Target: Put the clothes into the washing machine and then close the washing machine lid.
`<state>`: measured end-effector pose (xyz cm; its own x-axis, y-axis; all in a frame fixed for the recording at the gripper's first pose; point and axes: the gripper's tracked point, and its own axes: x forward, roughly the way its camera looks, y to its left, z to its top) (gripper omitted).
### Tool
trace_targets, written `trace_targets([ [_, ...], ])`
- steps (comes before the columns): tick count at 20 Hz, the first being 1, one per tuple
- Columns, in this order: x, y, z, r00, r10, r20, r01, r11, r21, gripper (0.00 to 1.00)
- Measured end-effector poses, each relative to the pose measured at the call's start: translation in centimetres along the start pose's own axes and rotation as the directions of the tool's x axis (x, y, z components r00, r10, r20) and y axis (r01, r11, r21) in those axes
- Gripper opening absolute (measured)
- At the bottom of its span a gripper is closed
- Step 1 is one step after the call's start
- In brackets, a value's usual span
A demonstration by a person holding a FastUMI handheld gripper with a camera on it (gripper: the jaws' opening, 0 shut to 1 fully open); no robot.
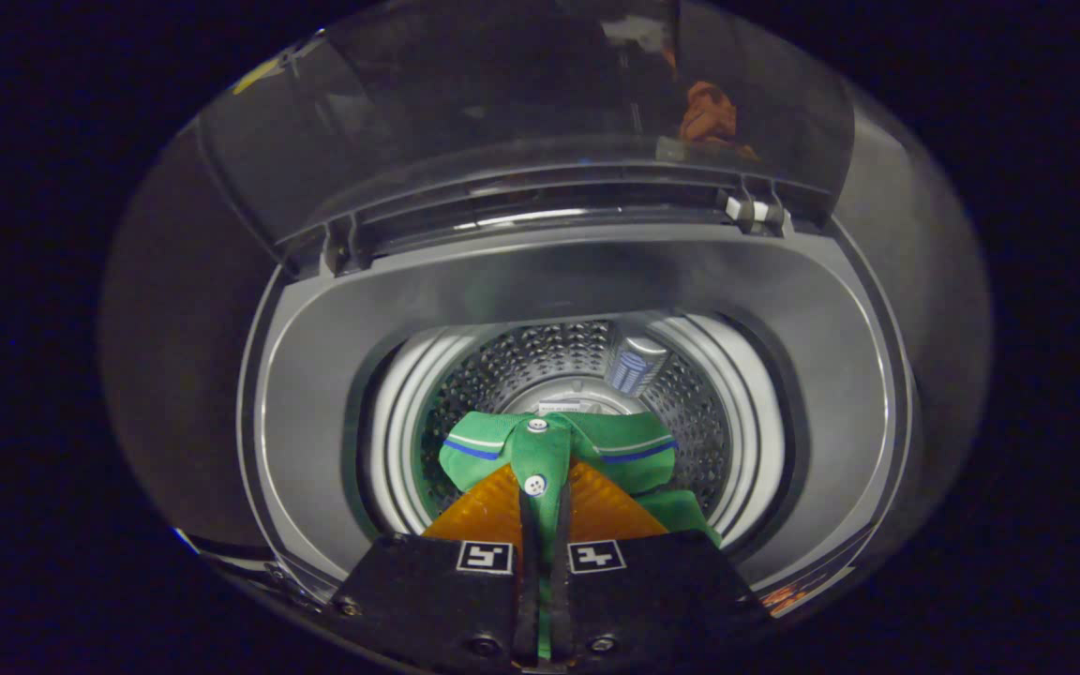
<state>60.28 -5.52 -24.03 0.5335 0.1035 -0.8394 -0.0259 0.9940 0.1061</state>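
Observation:
A green polo shirt (554,450) with a white-and-blue striped collar and white buttons hangs over the open mouth of the top-loading washing machine (540,281). My gripper (542,525) is shut on the shirt's button placket, both fingers pressing the fabric between them. The shirt dangles above the perforated steel drum (690,412). The machine's tinted clear lid (521,103) stands raised at the back, beyond the fingers.
A grey rim (315,394) rings the drum opening on all sides. A pale ribbed post (636,364) sits inside the drum at the back right. Lid hinges (756,211) lie at the rear edge. An orange reflection shows in the lid.

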Motion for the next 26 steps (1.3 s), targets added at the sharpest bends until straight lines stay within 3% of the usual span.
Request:
trace_targets([
  [7,1.0,-0.5,-1.1,0.998,-0.042,-0.057,0.046,0.996,0.081,0.13],
  [11,0.7,-0.4,-1.0,0.998,-0.051,-0.033,0.054,0.994,0.093,0.19],
  [12,0.6,-0.4,-0.9,0.998,-0.053,-0.023,0.054,0.995,0.089,0.25],
  [16,-0.6,-0.5,0.1,0.996,-0.076,0.047,0.074,0.997,0.032,0.52],
  [20,-1.9,0.1,0.6,0.993,-0.072,0.098,0.077,0.996,-0.042,0.63],
  [26,-4.3,0.4,1.4,0.978,-0.085,0.189,0.113,0.984,-0.140,0.64],
])
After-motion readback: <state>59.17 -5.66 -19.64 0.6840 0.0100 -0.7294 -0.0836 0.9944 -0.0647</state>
